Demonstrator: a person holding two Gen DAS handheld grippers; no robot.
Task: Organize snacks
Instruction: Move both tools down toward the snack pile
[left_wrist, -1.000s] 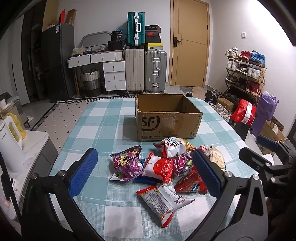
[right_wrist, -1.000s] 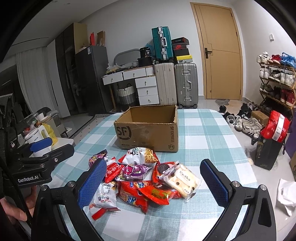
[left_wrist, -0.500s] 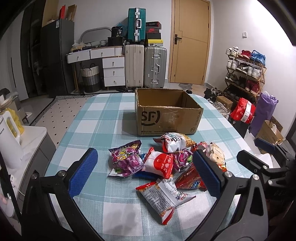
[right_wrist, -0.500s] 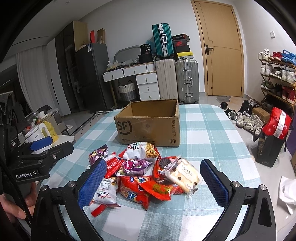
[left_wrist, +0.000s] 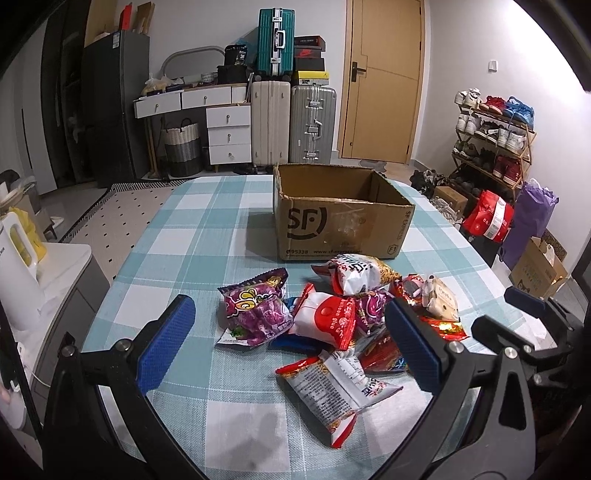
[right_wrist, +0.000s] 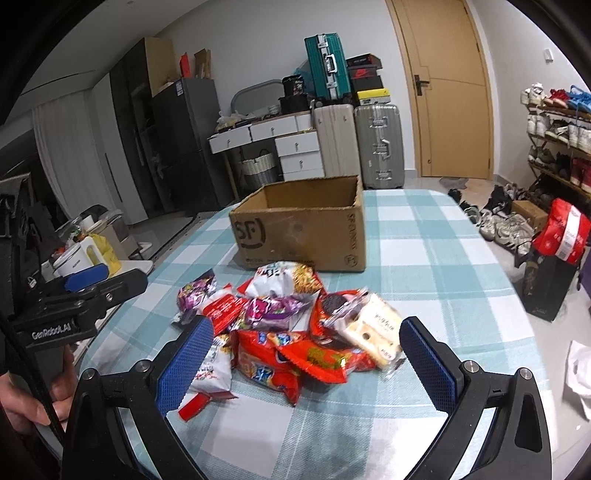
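Note:
A pile of snack packets (left_wrist: 332, 314) lies on the checked tablecloth, also in the right wrist view (right_wrist: 288, 325). It holds a purple bag (left_wrist: 255, 310), a red-and-white bag (left_wrist: 325, 317), a white noodle-type bag (left_wrist: 340, 387) and a beige biscuit pack (right_wrist: 373, 328). An open, seemingly empty SF cardboard box (left_wrist: 340, 218) stands behind the pile. My left gripper (left_wrist: 291, 343) is open and empty, just short of the pile. My right gripper (right_wrist: 306, 365) is open and empty, above the pile's near edge.
The table (left_wrist: 207, 221) is rounded; its right edge drops to a floor with bags (left_wrist: 487, 221) and a shoe rack (left_wrist: 491, 140). A kettle (left_wrist: 18, 266) stands on a side counter at left. Suitcases (left_wrist: 291, 122) and drawers stand by the far wall.
Both grippers have moved forward and lower toward the snack pile, which now looks larger. Both stay open. The snacks and box have not moved.

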